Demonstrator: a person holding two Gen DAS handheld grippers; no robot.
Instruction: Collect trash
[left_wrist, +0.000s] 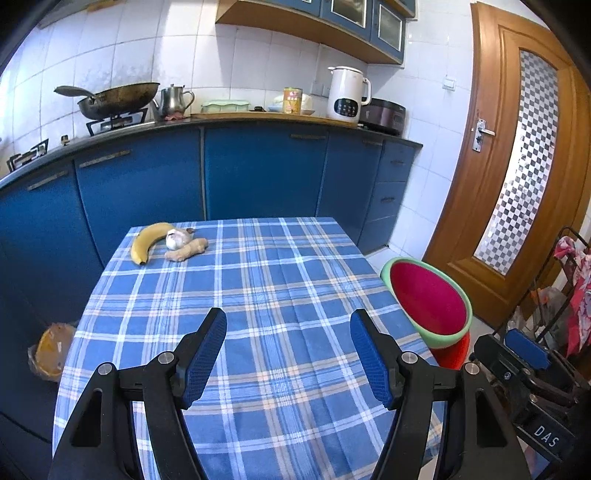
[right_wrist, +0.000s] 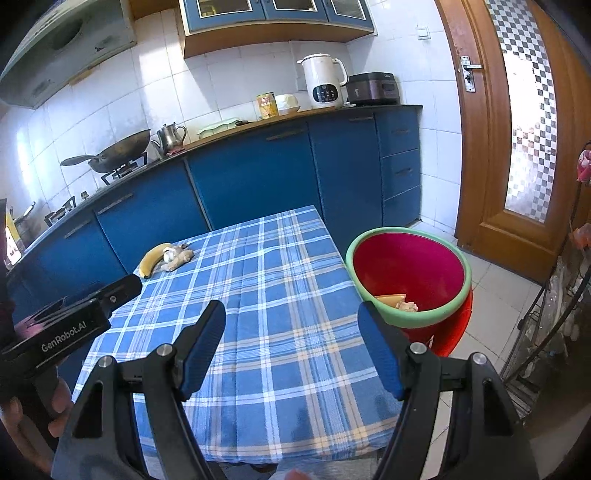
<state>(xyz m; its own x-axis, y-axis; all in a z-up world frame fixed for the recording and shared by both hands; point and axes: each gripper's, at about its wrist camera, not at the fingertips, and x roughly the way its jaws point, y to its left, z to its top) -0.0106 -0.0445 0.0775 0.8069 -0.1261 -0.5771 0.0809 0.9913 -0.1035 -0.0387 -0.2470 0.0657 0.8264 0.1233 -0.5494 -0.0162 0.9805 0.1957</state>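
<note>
On the far left floor, a crumpled orange-and-clear plastic bag (left_wrist: 50, 354) lies beside the blue plaid tablecloth (left_wrist: 258, 295); its contents cannot be made out. At the table's far left corner sit 3 items touching one another: a yellow curved banana (left_wrist: 146, 242), a whitish garlic bulb (left_wrist: 176, 239) and a knobbly tan ginger root (left_wrist: 186, 251). Which of them counts as trash is unclear.

The left gripper (left_wrist: 288, 328) hangs over the near cloth, jaws apart and empty. The right gripper (right_wrist: 291, 325) is likewise spread with nothing between its pads.

The step in hand looks like an approach. The next move likely calls for a reach forward and left to the pile.

At the right, the red plastic bin with a green rim (right_wrist: 408, 273) stands on the floor by the table edge, holding 2 pale scraps, hard to identify.
</note>
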